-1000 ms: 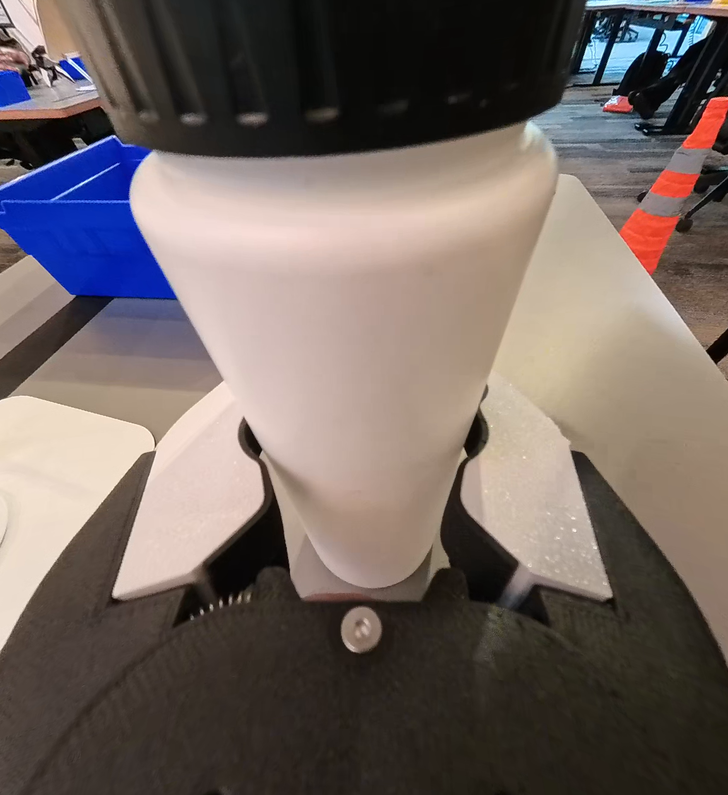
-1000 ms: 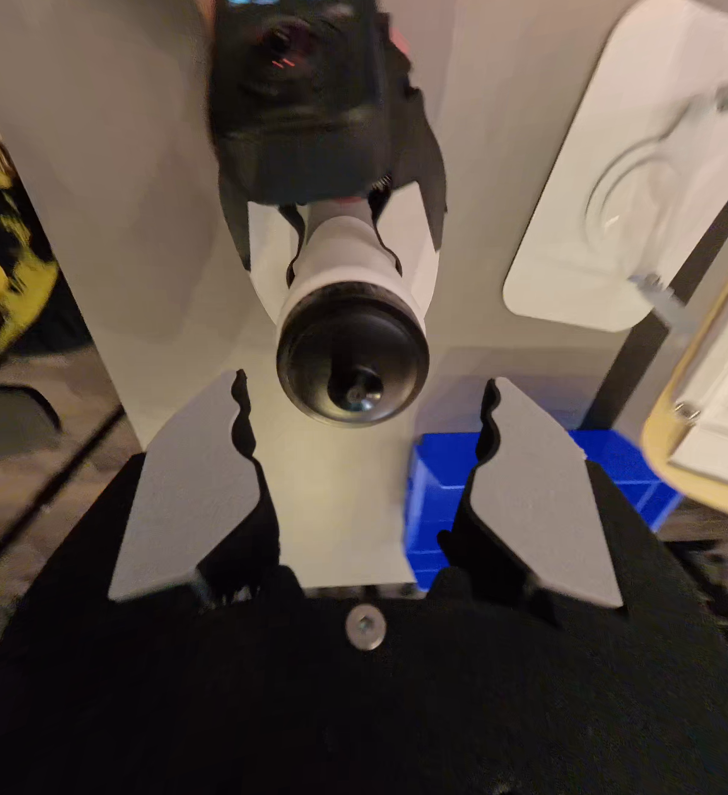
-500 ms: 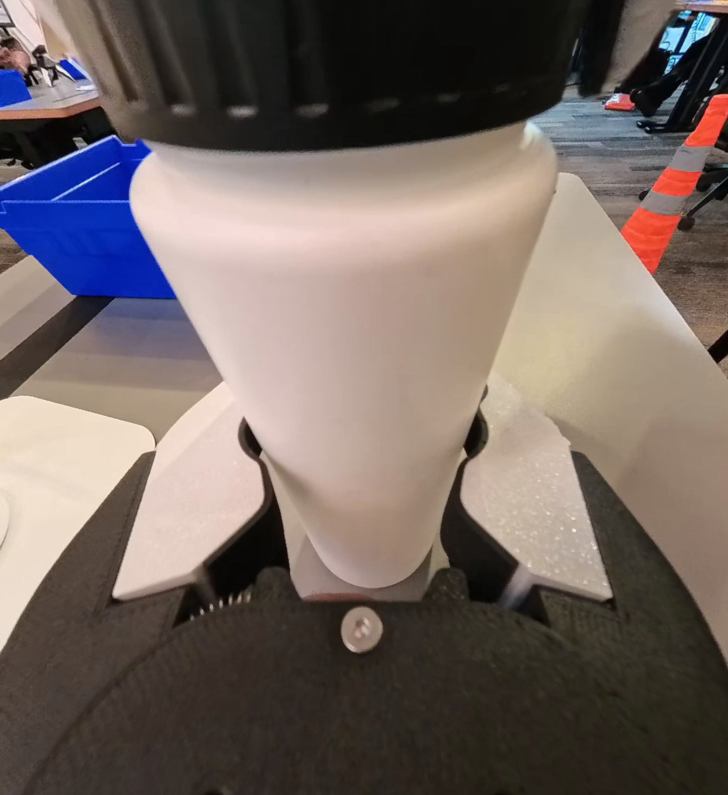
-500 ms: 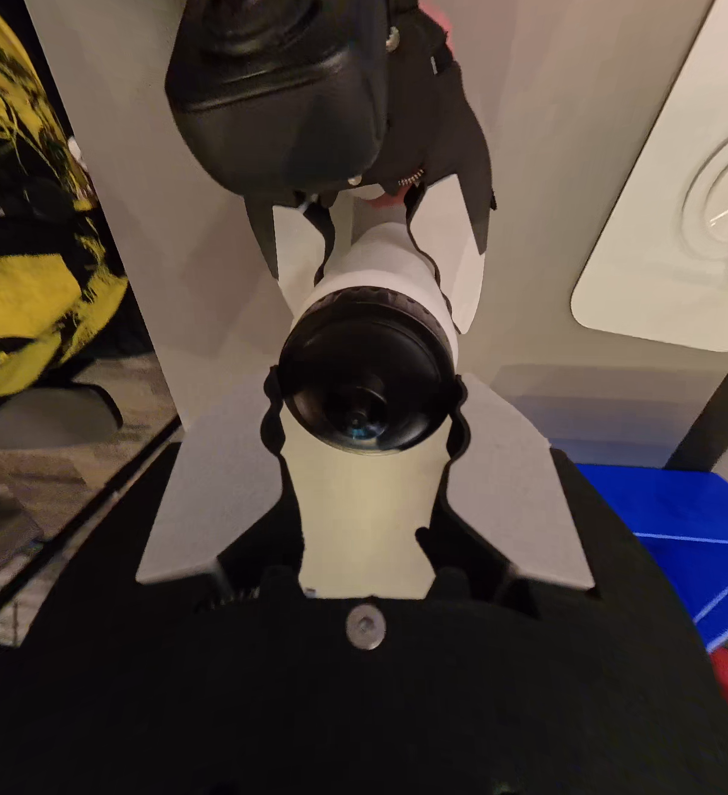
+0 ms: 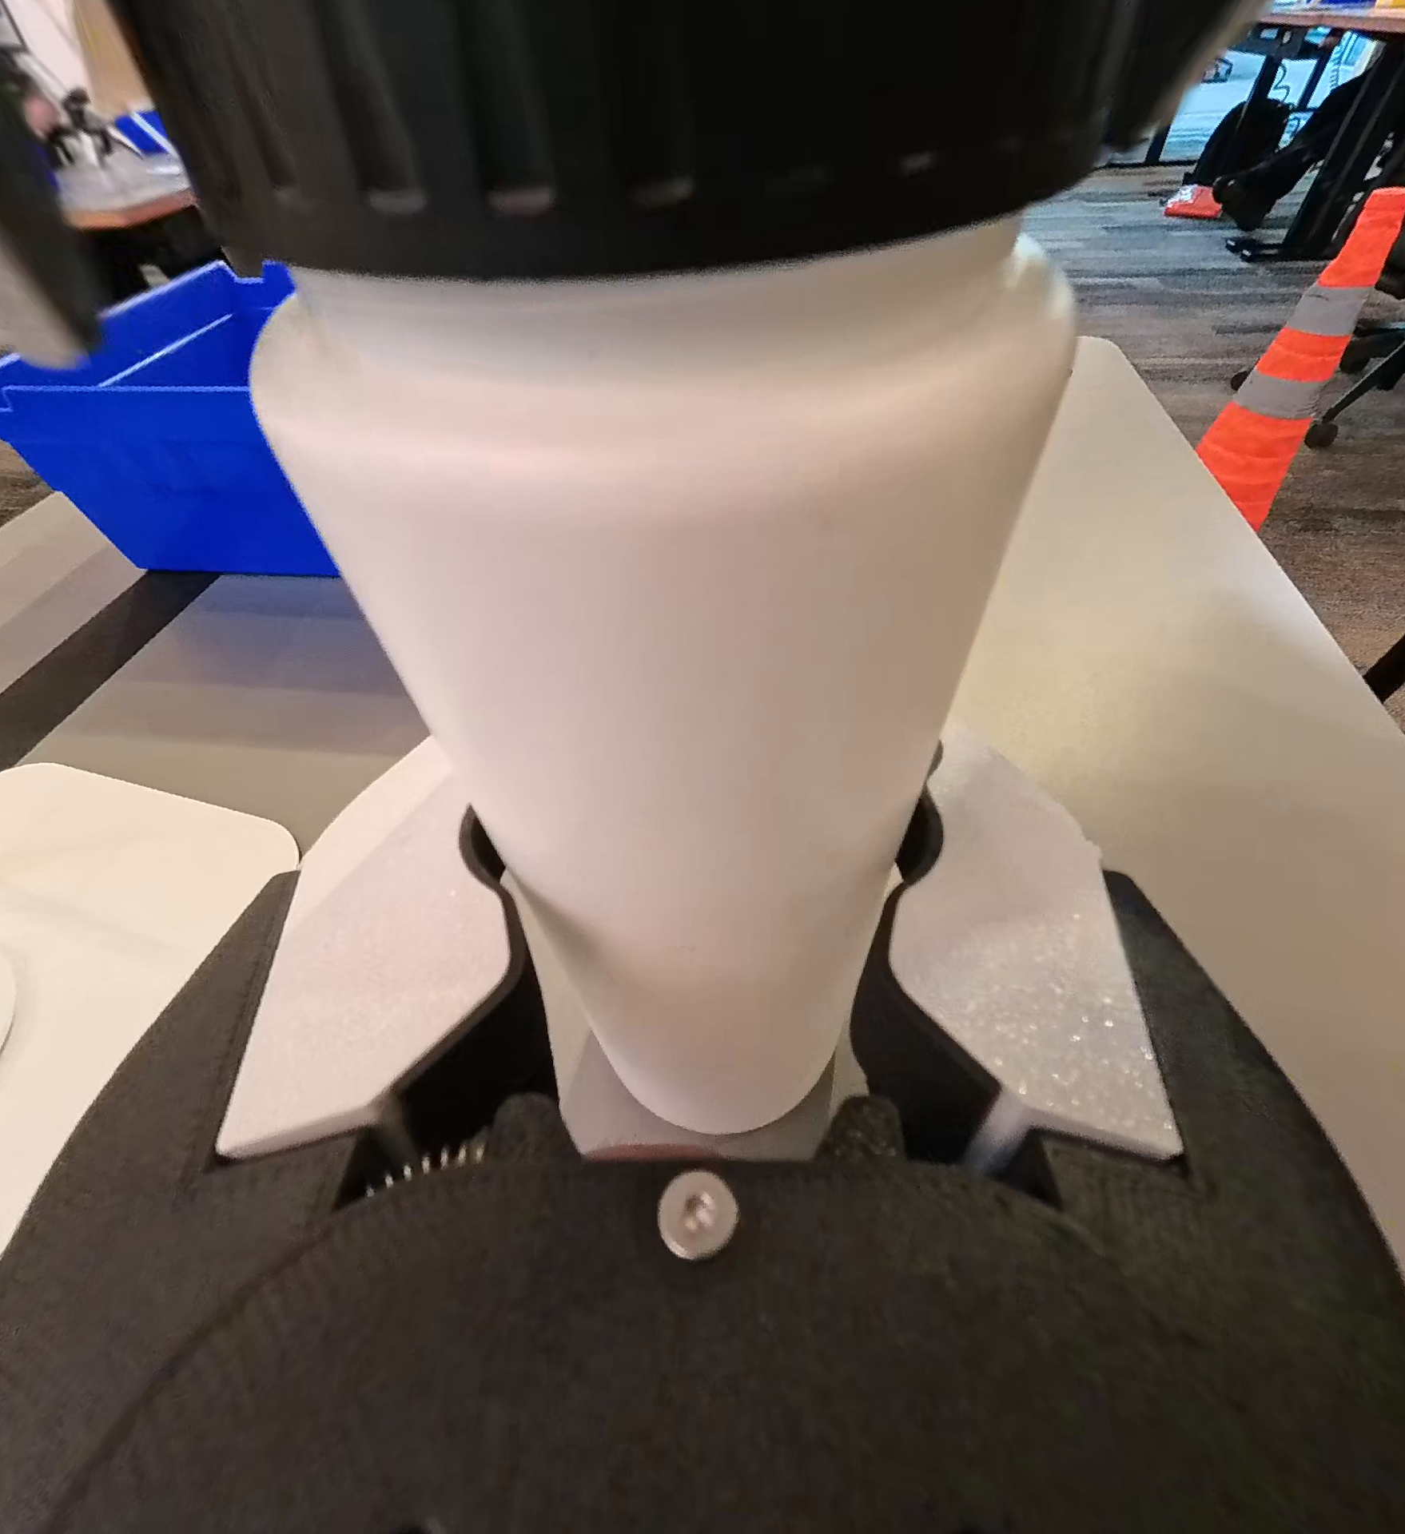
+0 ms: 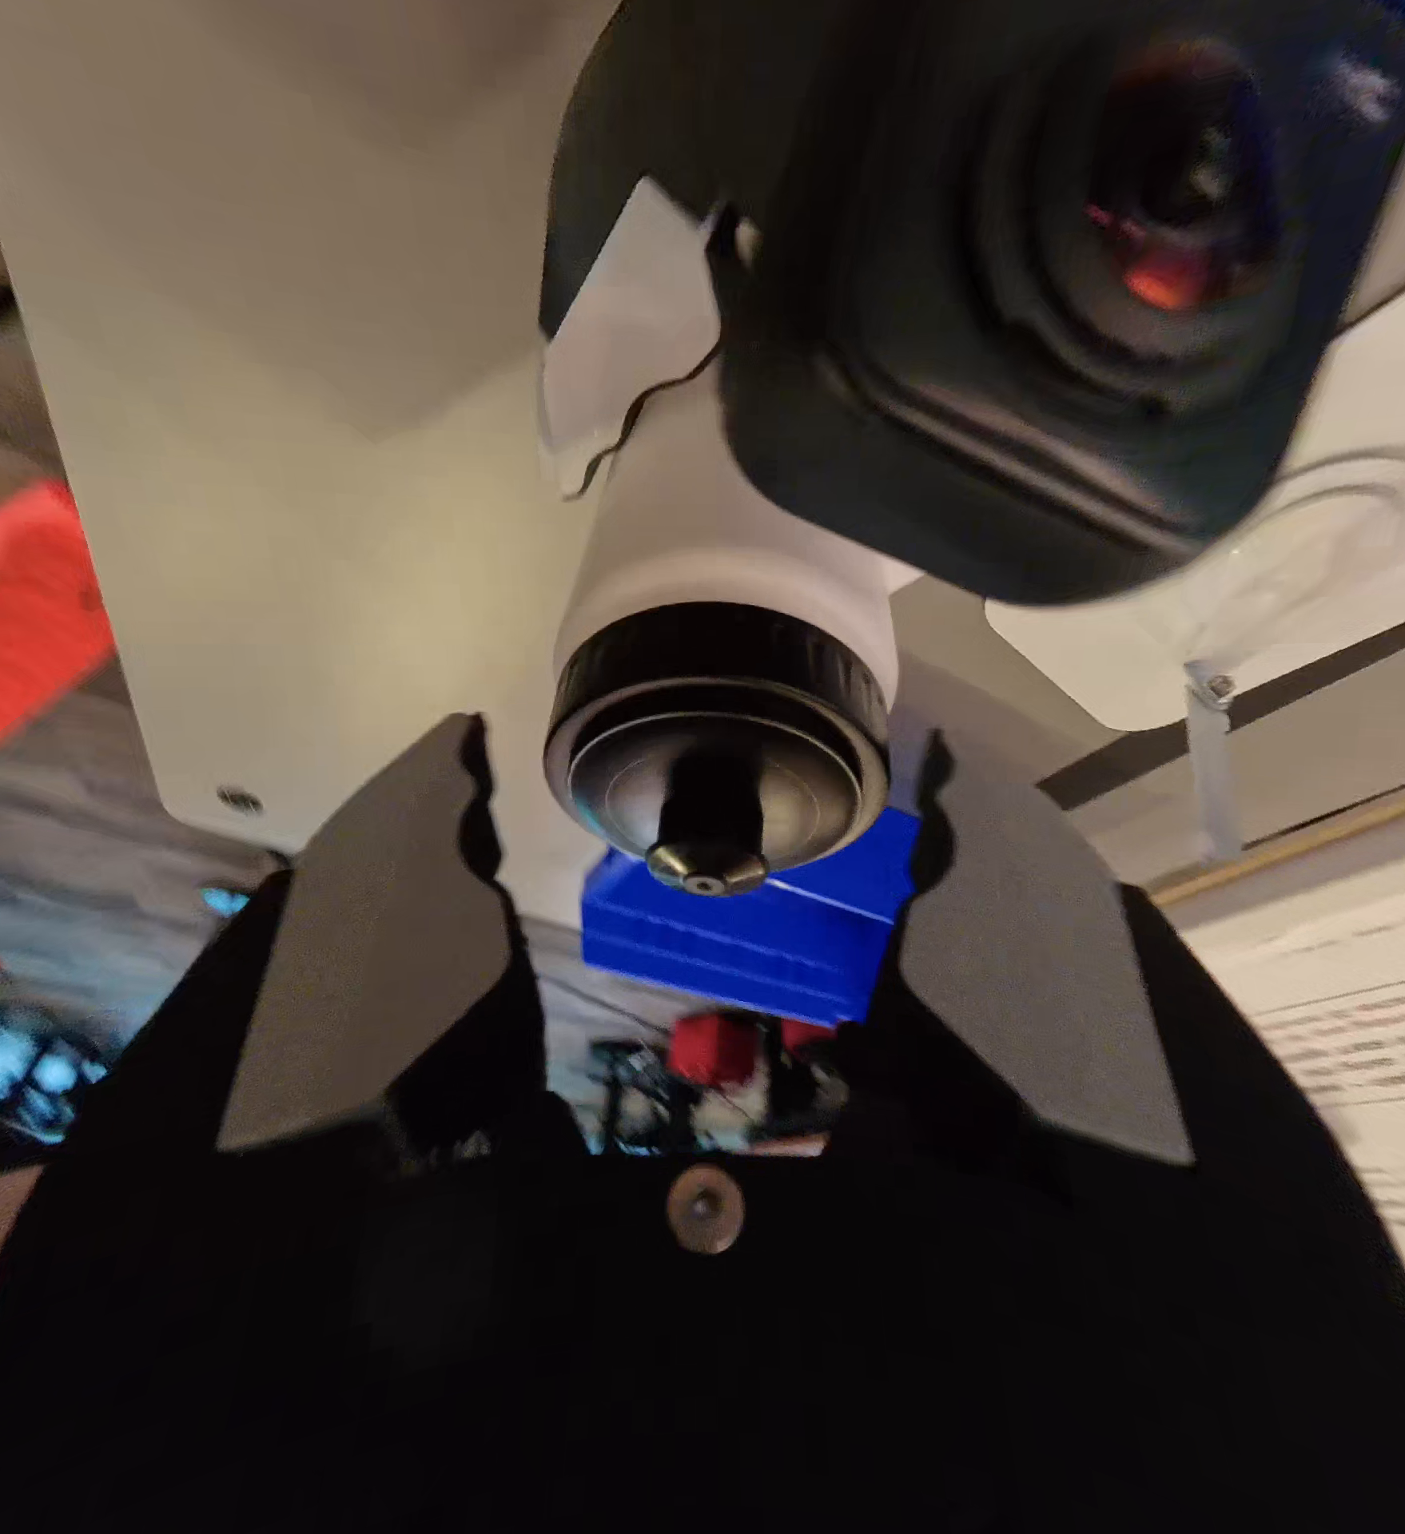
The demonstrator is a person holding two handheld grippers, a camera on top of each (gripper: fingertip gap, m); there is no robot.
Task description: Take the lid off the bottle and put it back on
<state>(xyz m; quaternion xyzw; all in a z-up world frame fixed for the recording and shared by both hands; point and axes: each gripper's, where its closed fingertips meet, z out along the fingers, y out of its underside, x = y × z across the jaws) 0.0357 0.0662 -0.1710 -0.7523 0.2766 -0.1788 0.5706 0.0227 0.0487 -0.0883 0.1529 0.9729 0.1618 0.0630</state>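
A white bottle (image 5: 666,631) with a black ribbed lid (image 5: 616,124) is held above the table. My left gripper (image 5: 699,813) is shut on the bottle's lower body. A strip of the white neck shows under the lid. In the right wrist view the lid (image 6: 716,730) faces me with its nozzle, and my right gripper (image 6: 699,747) is open, a finger on each side of the lid with small gaps. One right finger (image 5: 10,249) shows at the upper left in the left wrist view. The left gripper's body (image 6: 1015,290) is behind the bottle (image 6: 724,548).
A blue bin (image 5: 143,465) stands at the far left of the white table (image 5: 1181,664); it also shows in the right wrist view (image 6: 749,938). A white tray (image 5: 101,913) lies at the near left. An orange cone (image 5: 1305,357) stands on the floor to the right.
My right gripper closed on the lid, turned with it, and has now opened. The lid sits a little higher, showing the neck. The left gripper kept its hold.
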